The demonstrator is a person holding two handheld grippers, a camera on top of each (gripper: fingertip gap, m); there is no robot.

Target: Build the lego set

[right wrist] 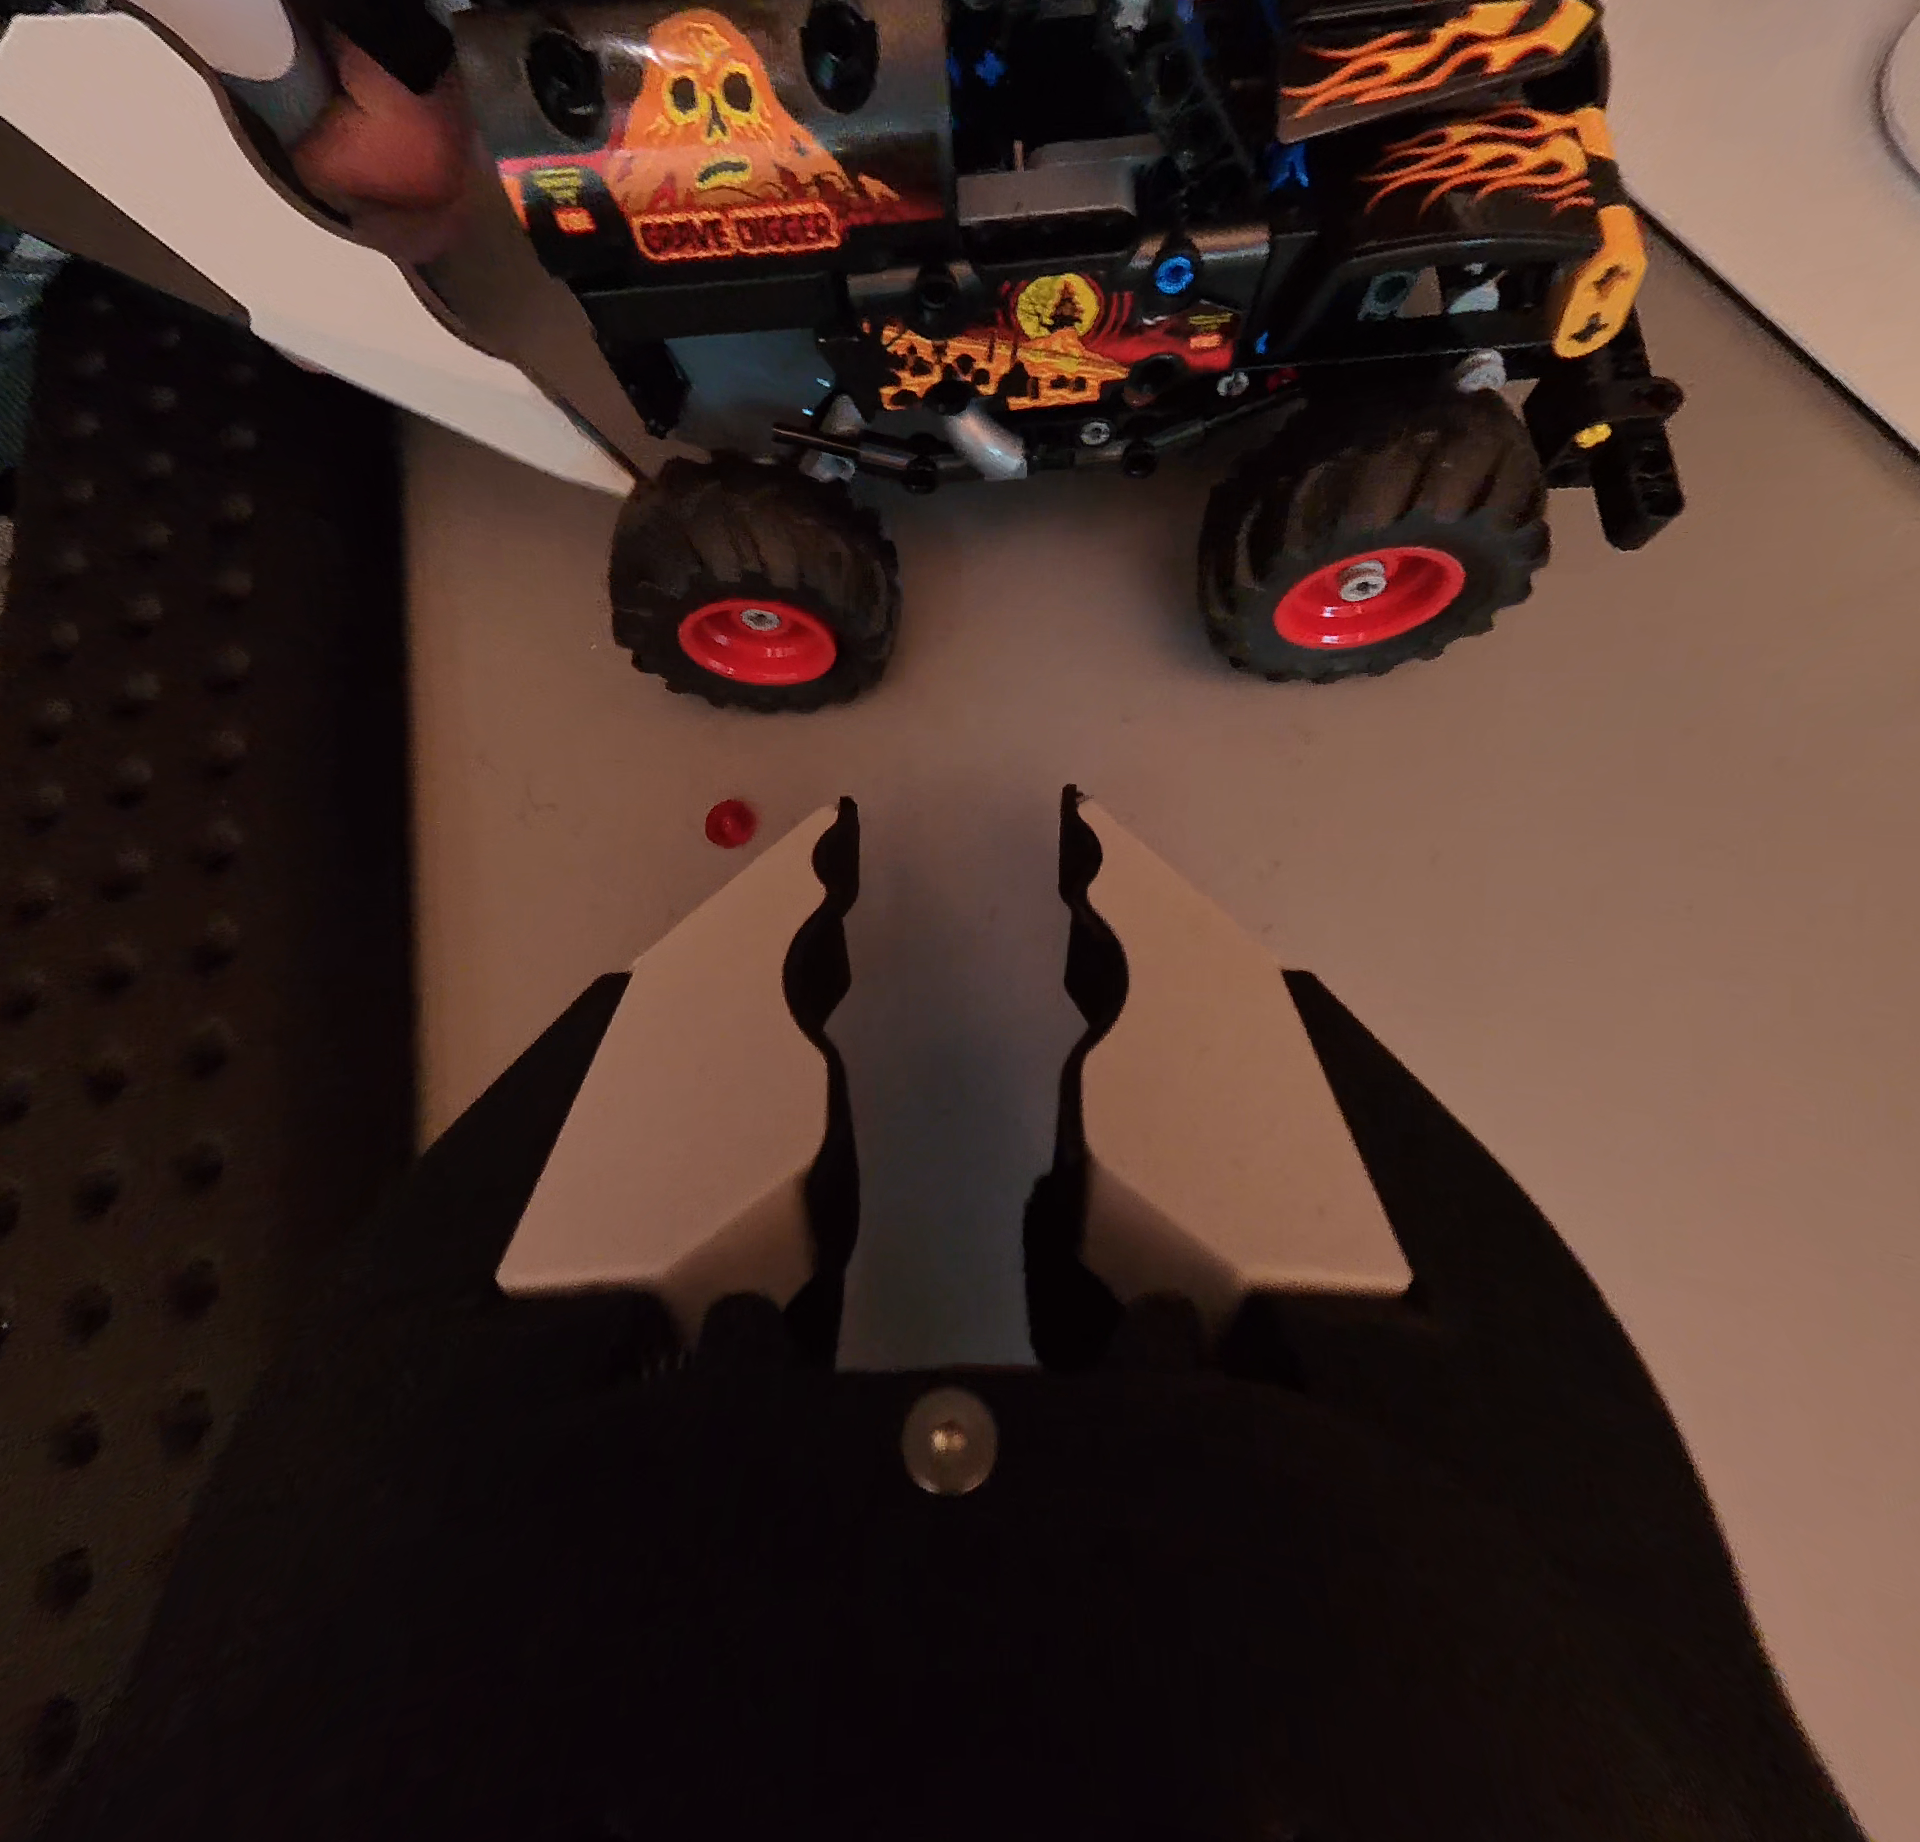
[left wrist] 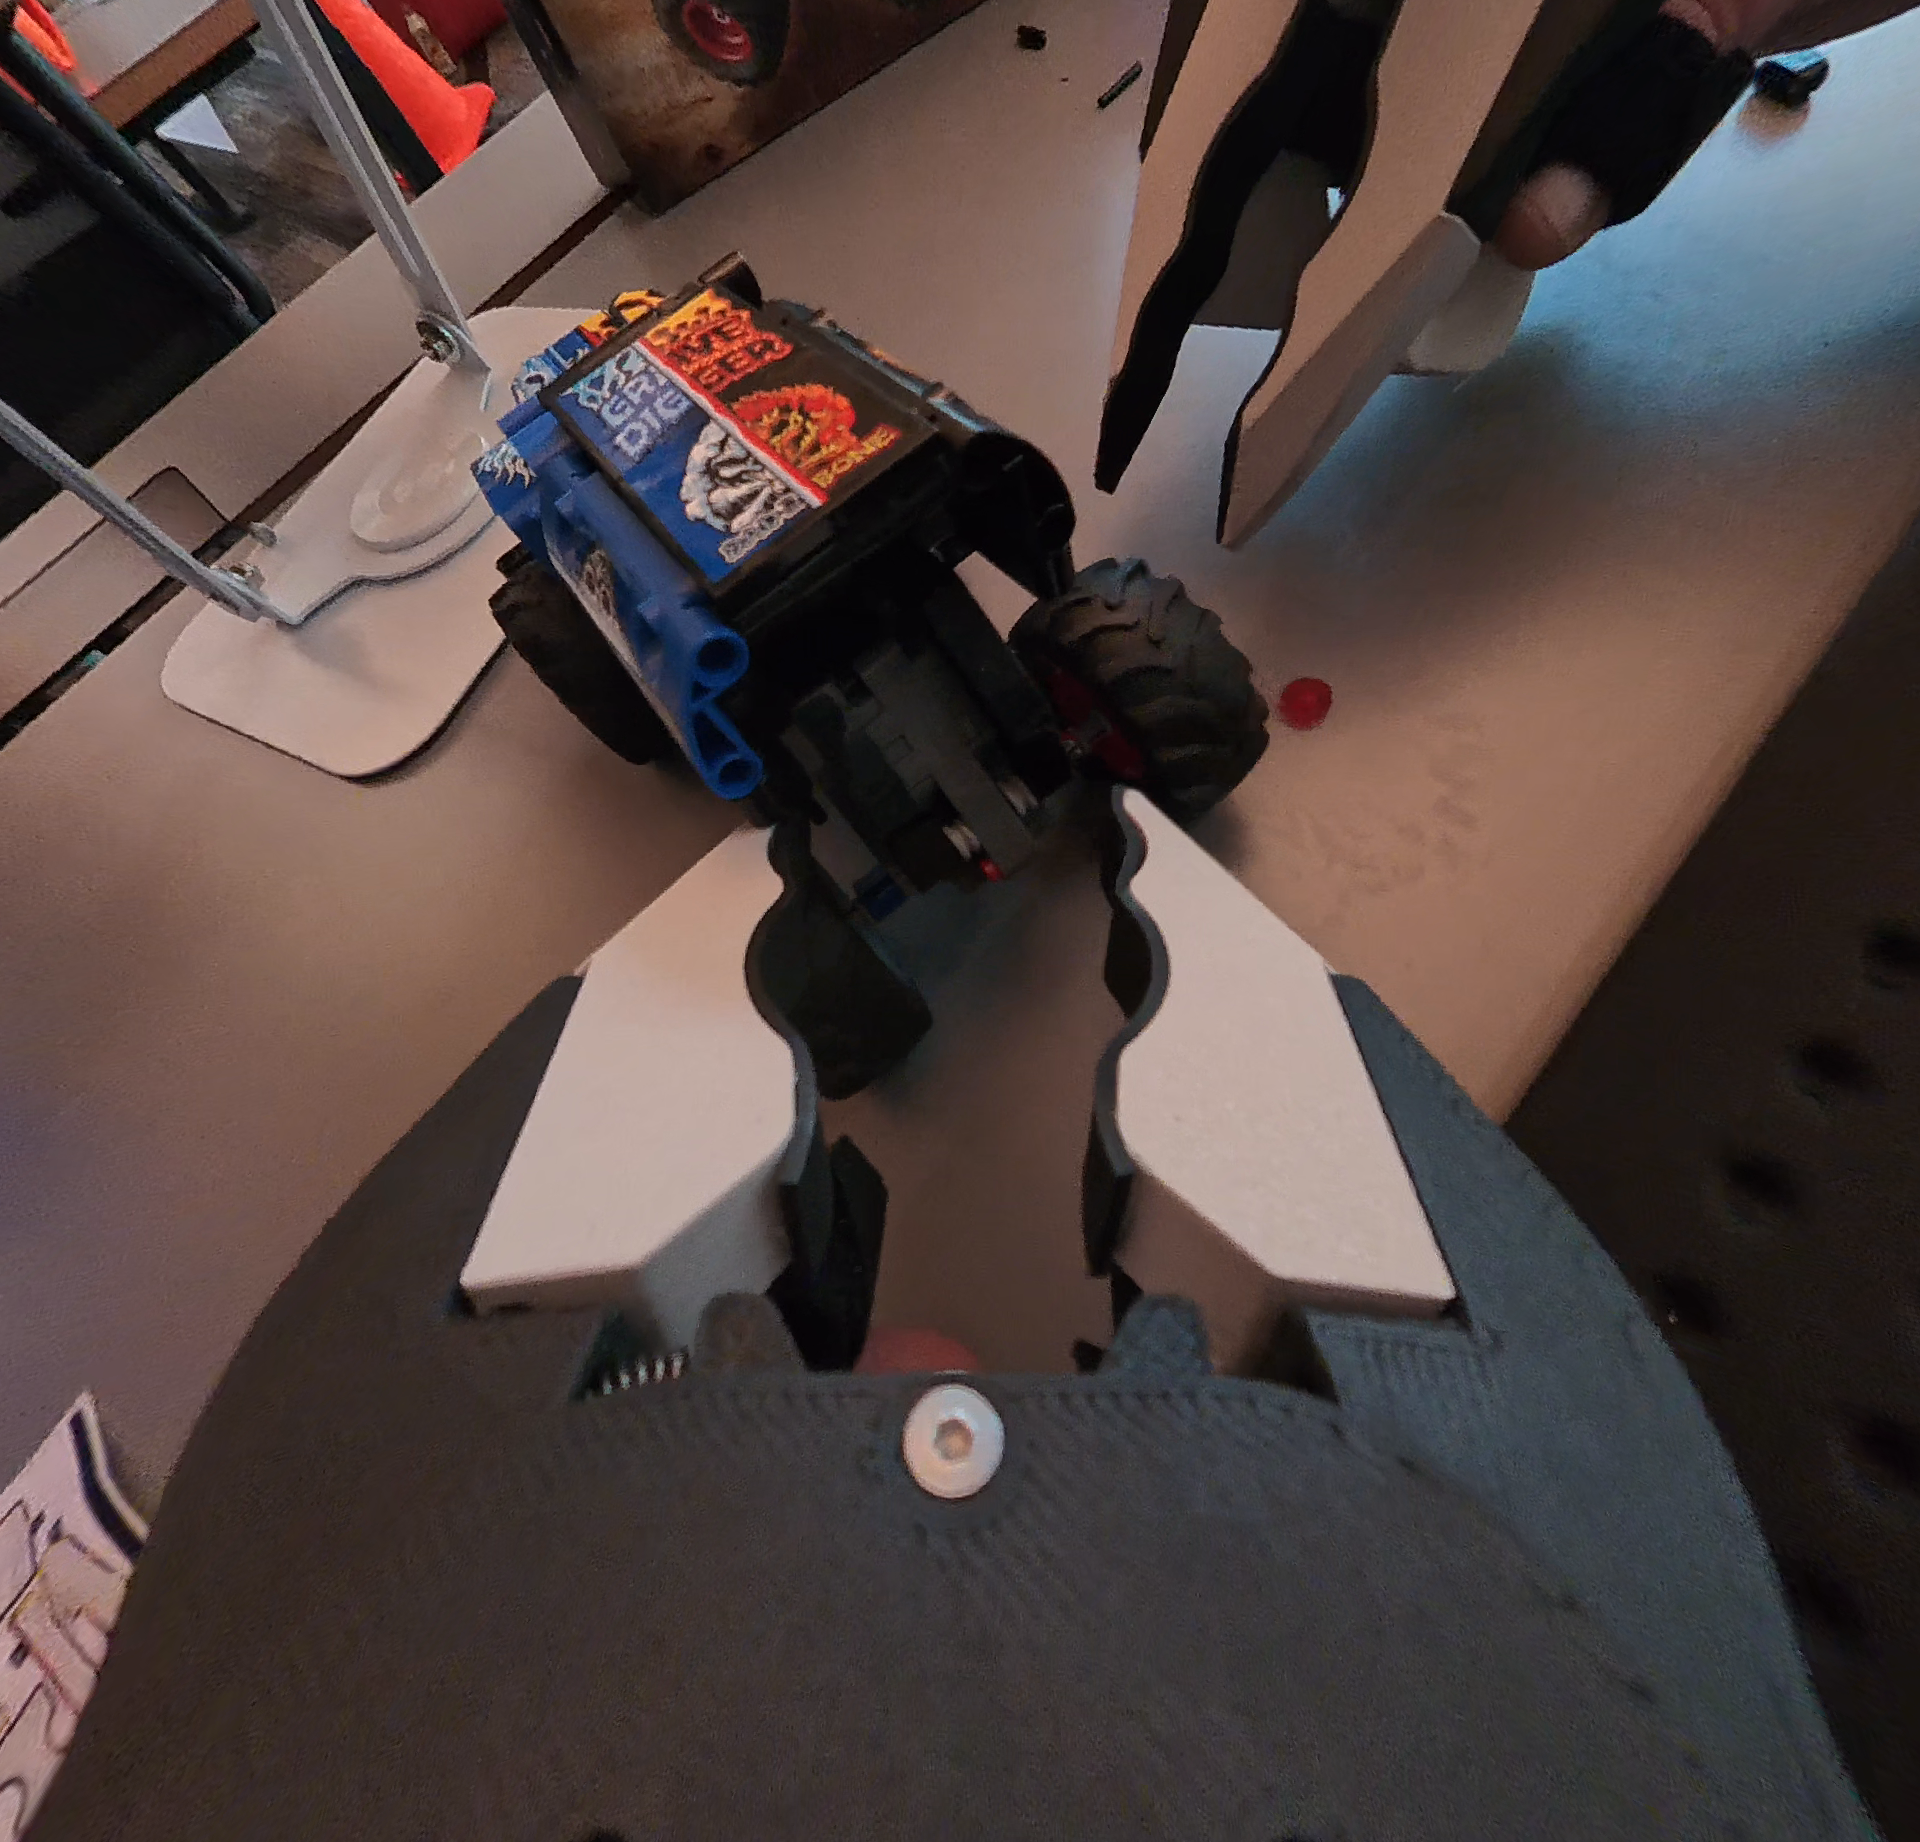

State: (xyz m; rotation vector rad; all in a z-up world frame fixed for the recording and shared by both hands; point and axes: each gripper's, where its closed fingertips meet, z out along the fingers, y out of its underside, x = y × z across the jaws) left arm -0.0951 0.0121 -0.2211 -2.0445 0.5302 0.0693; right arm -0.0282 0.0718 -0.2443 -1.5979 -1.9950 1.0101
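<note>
On the pale table (right wrist: pixel 1455 961) stands the toy truck (right wrist: pixel 1039 265), nearly whole by the look of it — stickered body, flame panels and black tyres with red hubs all in place — so little seems left beyond a few loose bits, chiefly the small red stud (right wrist: pixel 729 822) lying on the table near the rear wheel (right wrist: pixel 755 597). Behind the truck's rear end, the left gripper (left wrist: pixel 948 836) has its jaws spread, seemingly around the tail frame without clearly pinching it. Beside the stud, the right gripper (right wrist: pixel 958 805) hangs with jaws apart and empty — I judge the stud is the next piece.
</note>
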